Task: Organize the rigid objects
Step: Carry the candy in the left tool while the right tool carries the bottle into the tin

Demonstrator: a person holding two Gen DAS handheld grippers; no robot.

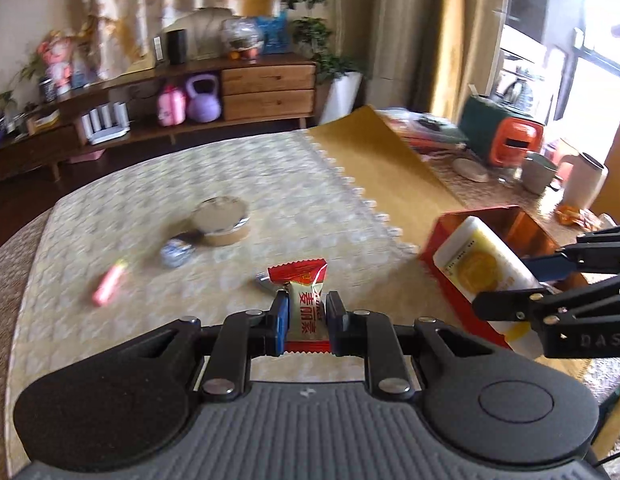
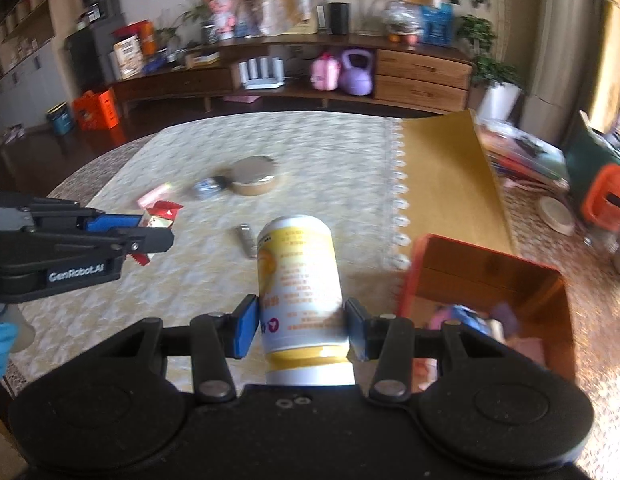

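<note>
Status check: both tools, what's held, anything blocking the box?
Left tool shut on candy. Right tool shut on bottle, beside the box. Box part full, opening unblocked. Tin, lighter on the table.

room: wooden sideboard (image 2: 422, 76) along far wall | pale curtains (image 1: 121, 4) | bright window (image 1: 590, 60) at right

The pink stick (image 1: 109, 285) and the shiny small thing (image 1: 174, 253) near the middle of the bench (image 1: 109, 220) are blurred, so I cannot tell what they are. The fingers (image 1: 281, 322) hide the sides of the candy packet (image 1: 303, 305). The contents of the orange box (image 2: 486, 276) are smeared and partly behind the right gripper (image 2: 301, 326). The bottle (image 2: 299, 292) has print too soft to read, and its cap end is hidden.
</note>
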